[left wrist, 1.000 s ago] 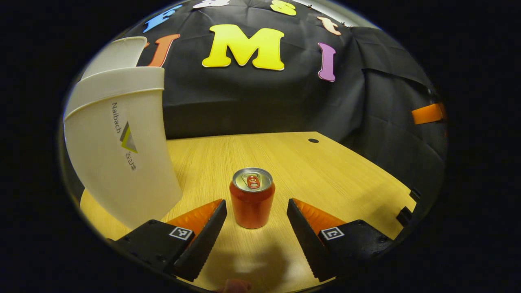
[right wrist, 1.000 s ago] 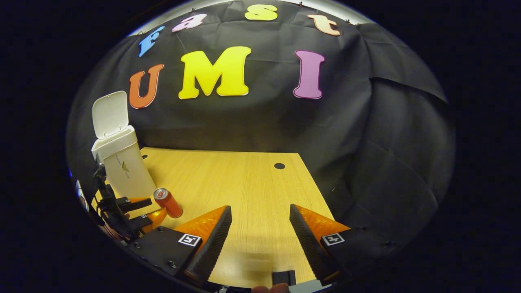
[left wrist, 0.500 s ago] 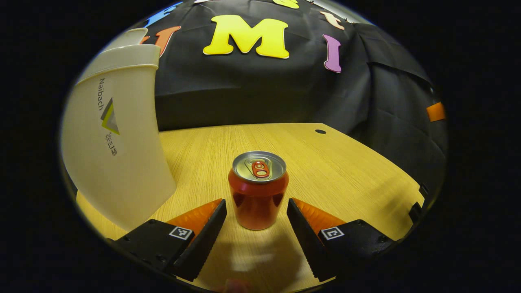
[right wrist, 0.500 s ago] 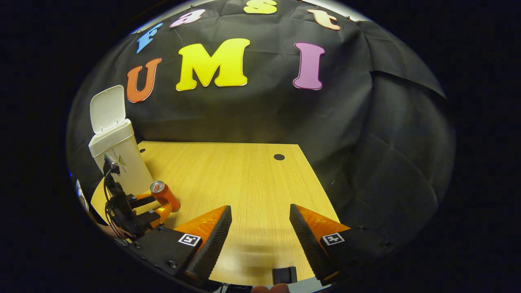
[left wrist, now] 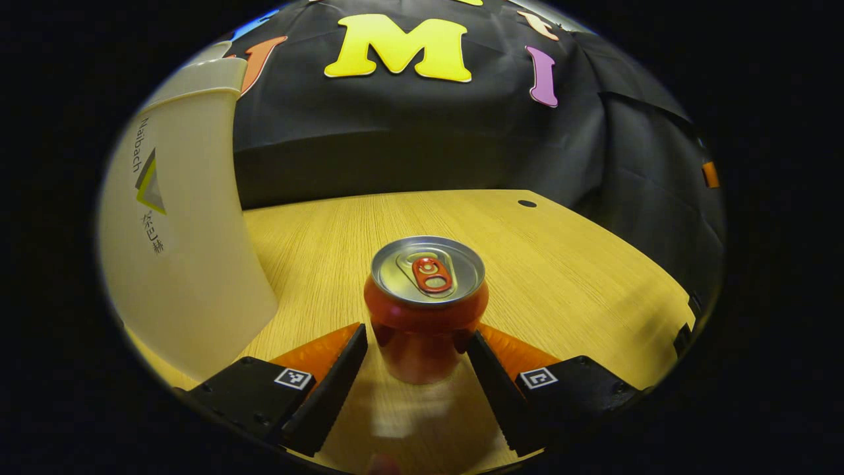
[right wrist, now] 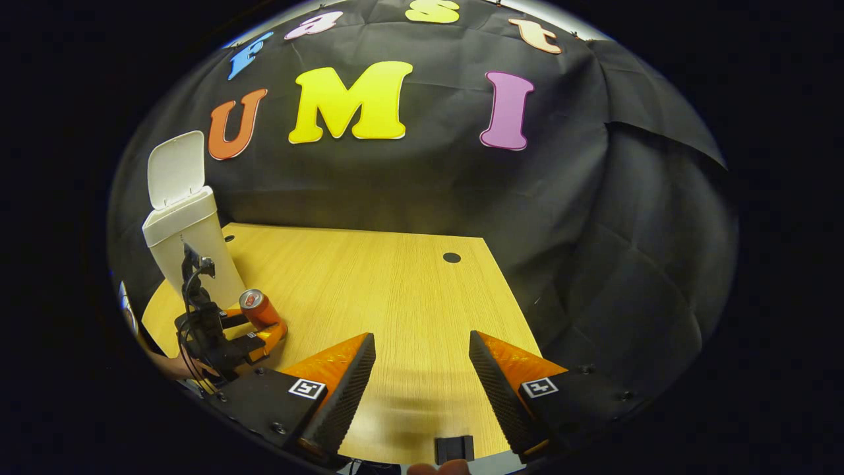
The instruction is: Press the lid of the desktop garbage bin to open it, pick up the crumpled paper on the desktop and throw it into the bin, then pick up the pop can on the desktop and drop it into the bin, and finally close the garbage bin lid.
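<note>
Left claw open around upright pop can beside bin.

Light: dim booth, my table warmly lit from above.
Glare: soft sheen on the can top.
Edges: strong fisheye bending, bin curved.
Focus: sharp.

The bin has a printed wordmark, a triangle logo and small characters on its side. The left gripper and right gripper carry square coded markers.
</note>
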